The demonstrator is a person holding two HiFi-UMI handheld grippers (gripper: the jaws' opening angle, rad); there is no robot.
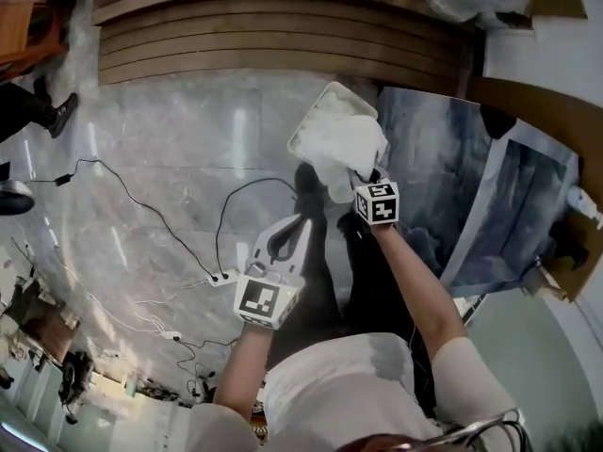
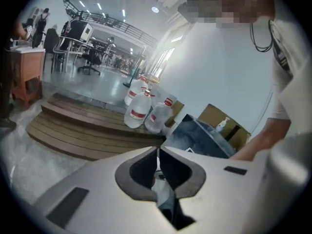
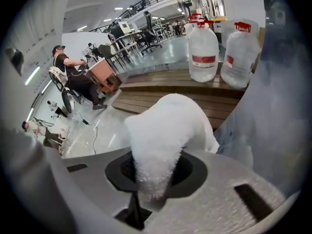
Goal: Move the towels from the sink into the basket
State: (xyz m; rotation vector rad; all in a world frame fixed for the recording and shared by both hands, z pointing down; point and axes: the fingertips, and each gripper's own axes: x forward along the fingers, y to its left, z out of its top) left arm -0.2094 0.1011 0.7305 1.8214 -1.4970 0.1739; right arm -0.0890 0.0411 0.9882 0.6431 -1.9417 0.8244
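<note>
Left gripper (image 1: 300,226), nearest, is closed and empty, while the right gripper (image 1: 364,181) clamps a towel (image 1: 350,144) over the basket (image 1: 306,117), so drop-off seems in hand: lower, then release.

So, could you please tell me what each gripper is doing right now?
Left gripper: closed, empty.
Right gripper: closed on a white towel.

One white towel (image 3: 163,130), one white basket (image 1: 303,130), three red-capped water jugs (image 2: 139,108), one pump bottle (image 2: 222,125), one power strip (image 1: 222,277) on the floor, and two claws: left claw (image 2: 157,155), right claw (image 1: 363,179).
</note>
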